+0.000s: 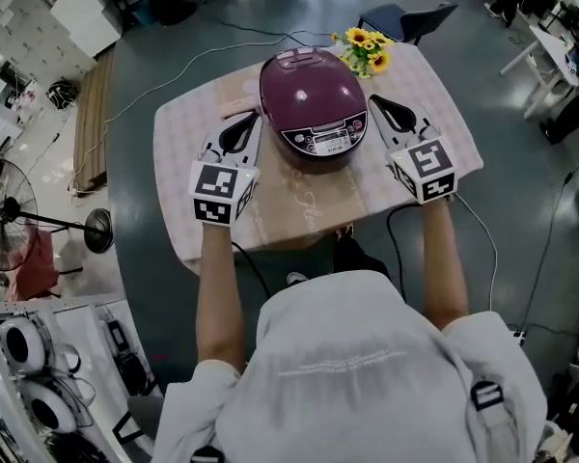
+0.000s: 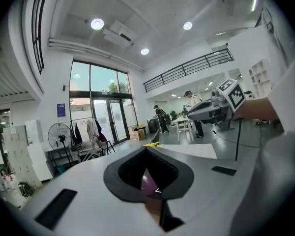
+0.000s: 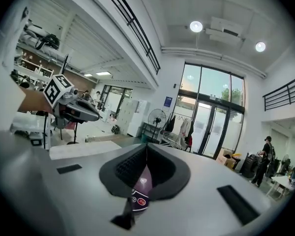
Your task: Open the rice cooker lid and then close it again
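A purple rice cooker (image 1: 314,104) stands with its lid down at the middle of the table (image 1: 299,210). My left gripper (image 1: 250,118) hovers just left of the cooker and my right gripper (image 1: 375,101) just right of it; neither touches it. Both are shut with nothing between the jaws. In the left gripper view the left gripper (image 2: 146,149) has its jaws together, and a sliver of the rice cooker (image 2: 148,183) shows below them. The right gripper (image 3: 146,147) looks the same in its own view, with the rice cooker's (image 3: 140,187) panel edge beneath.
Yellow flowers (image 1: 365,48) lie behind the cooker at the table's far edge. A dark chair (image 1: 405,17) stands beyond the table. A floor fan (image 1: 5,225) and shelving are at the left. Cables run over the floor (image 1: 174,75). People stand far off in the hall (image 2: 160,118).
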Action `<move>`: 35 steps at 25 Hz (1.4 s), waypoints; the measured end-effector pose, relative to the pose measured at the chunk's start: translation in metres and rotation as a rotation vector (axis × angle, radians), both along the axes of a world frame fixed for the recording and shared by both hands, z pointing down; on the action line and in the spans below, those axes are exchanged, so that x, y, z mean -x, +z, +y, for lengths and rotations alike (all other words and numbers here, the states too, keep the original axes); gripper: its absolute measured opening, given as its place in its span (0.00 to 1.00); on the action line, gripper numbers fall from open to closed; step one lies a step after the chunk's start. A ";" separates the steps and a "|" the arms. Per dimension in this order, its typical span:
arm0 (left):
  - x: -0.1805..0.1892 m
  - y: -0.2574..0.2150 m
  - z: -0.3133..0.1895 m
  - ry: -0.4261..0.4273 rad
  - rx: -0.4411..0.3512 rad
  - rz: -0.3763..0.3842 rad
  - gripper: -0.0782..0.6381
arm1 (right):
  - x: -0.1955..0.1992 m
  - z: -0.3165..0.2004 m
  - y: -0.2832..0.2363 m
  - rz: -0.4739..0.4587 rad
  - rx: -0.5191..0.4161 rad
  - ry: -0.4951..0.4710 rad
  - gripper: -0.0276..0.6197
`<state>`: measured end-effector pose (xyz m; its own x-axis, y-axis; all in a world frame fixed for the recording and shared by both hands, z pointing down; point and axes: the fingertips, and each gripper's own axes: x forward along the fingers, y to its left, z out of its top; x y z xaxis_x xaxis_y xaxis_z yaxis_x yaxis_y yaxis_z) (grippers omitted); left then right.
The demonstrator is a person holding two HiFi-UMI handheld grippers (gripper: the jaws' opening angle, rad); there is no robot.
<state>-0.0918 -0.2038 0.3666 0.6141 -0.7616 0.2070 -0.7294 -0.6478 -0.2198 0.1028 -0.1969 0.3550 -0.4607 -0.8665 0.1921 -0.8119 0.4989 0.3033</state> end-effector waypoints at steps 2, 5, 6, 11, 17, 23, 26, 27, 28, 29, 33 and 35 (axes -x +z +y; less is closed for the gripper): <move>0.004 -0.005 0.010 -0.002 -0.012 -0.009 0.13 | 0.004 0.012 -0.008 -0.011 -0.019 -0.008 0.08; 0.013 -0.013 0.022 -0.019 -0.040 -0.015 0.13 | 0.010 0.026 -0.017 0.001 -0.041 -0.010 0.08; 0.016 -0.017 0.026 -0.026 -0.053 -0.014 0.13 | 0.012 0.030 -0.020 0.001 -0.046 -0.013 0.08; 0.018 -0.032 0.049 -0.023 -0.124 -0.043 0.13 | 0.016 0.053 -0.028 -0.002 -0.065 -0.020 0.08; 0.022 -0.038 0.071 -0.016 -0.143 -0.048 0.13 | 0.021 0.073 -0.025 0.072 -0.071 -0.022 0.08; 0.026 -0.034 0.081 -0.017 -0.130 -0.054 0.13 | 0.036 0.081 -0.023 0.082 -0.063 -0.057 0.08; 0.032 -0.031 0.082 -0.031 -0.119 -0.054 0.13 | 0.045 0.082 -0.022 0.076 -0.049 -0.070 0.08; 0.034 -0.030 0.082 -0.040 -0.114 -0.054 0.13 | 0.048 0.082 -0.021 0.079 -0.046 -0.073 0.08; 0.037 -0.029 0.082 -0.048 -0.110 -0.052 0.13 | 0.049 0.080 -0.020 0.083 -0.044 -0.074 0.08; 0.038 -0.027 0.081 -0.054 -0.104 -0.051 0.13 | 0.049 0.079 -0.018 0.088 -0.044 -0.073 0.08; 0.045 -0.020 0.079 -0.068 -0.086 -0.046 0.13 | 0.054 0.076 -0.012 0.097 -0.038 -0.079 0.08; 0.049 -0.022 0.077 -0.080 -0.088 -0.039 0.13 | 0.058 0.076 -0.012 0.104 -0.036 -0.090 0.08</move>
